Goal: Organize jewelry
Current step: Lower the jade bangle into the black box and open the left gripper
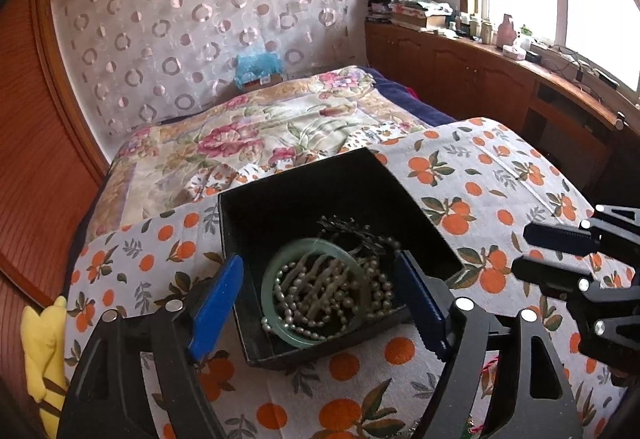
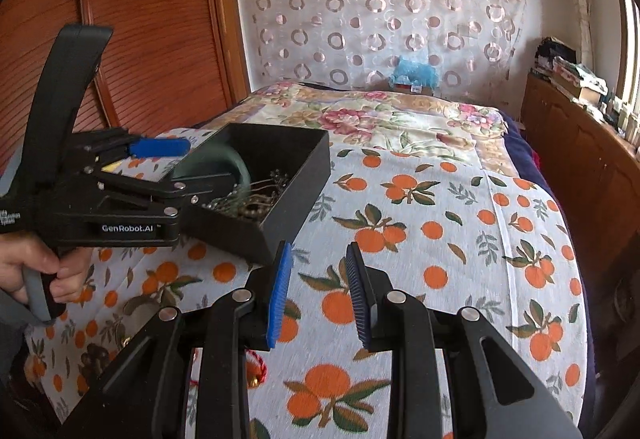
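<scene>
A black box (image 1: 256, 223) sits on the orange-print cover (image 1: 472, 175) and holds a green bangle (image 1: 280, 263), pearl strands (image 1: 320, 291) and a dark brooch (image 1: 348, 229). My left gripper (image 1: 320, 299) hangs over the box's near end with its jaws wide. One blue finger (image 1: 218, 299) is outside the left wall, the other by the right near corner; I see no pad pressing. In the right wrist view the box (image 2: 296, 183) lies left of my right gripper (image 2: 320, 279), which has a narrow gap and nothing between its pads. The right gripper (image 1: 520, 253) also shows at the left view's right edge.
A red cord with a small bell (image 2: 258, 369) and dark beads (image 2: 92, 355) lie on the cover near me. A hand (image 2: 36, 271) grips the left gripper's handle. A floral quilt (image 1: 248, 131), a wooden wardrobe (image 2: 152, 39), a cluttered window cabinet (image 1: 460, 59) and a yellow toy (image 1: 44, 351) surround the bed.
</scene>
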